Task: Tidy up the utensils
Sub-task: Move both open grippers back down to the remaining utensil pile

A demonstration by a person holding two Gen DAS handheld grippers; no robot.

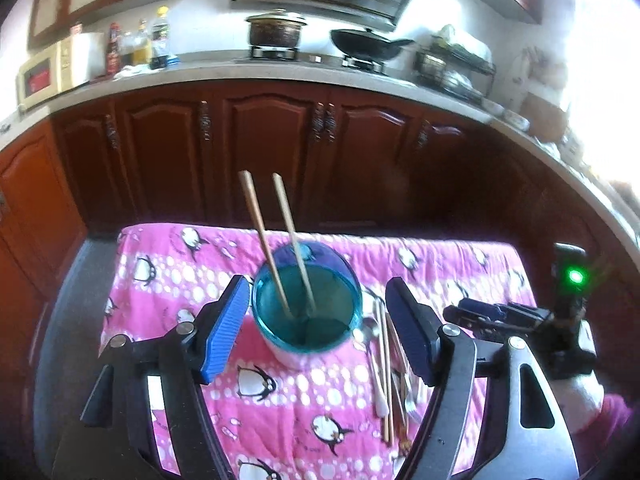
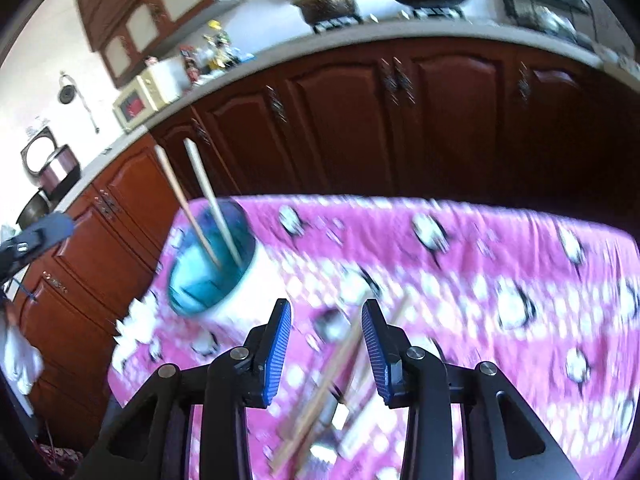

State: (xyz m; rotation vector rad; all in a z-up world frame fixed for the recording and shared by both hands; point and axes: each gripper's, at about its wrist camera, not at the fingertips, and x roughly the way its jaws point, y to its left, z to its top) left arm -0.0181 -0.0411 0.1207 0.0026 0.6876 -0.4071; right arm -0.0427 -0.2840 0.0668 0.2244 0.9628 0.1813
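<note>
A blue cup (image 1: pixel 308 316) stands on the pink penguin cloth (image 1: pixel 168 276) with two wooden chopsticks (image 1: pixel 260 232) leaning in it. My left gripper (image 1: pixel 316 332) is open wide, its blue pads (image 1: pixel 224 332) on either side of the cup, not pressing it. Right of the cup lies a pile of loose utensils (image 1: pixel 386 364): chopsticks and a metal spoon (image 1: pixel 362 334). In the blurred right wrist view, my right gripper (image 2: pixel 326 344) hangs partly open just above that pile, with a chopstick (image 2: pixel 328 380) and the spoon (image 2: pixel 332 326) showing in the gap. The cup (image 2: pixel 208 268) is at its left.
The cloth-covered table ends at its far edge (image 1: pixel 320 234), facing dark wooden cabinets (image 1: pixel 260 152). Behind them, the counter carries a microwave (image 1: pixel 44 76), bottles (image 1: pixel 160 40), a pot (image 1: pixel 276 32) and a wok (image 1: pixel 368 46). My right gripper's body (image 1: pixel 500 314) is close at the right.
</note>
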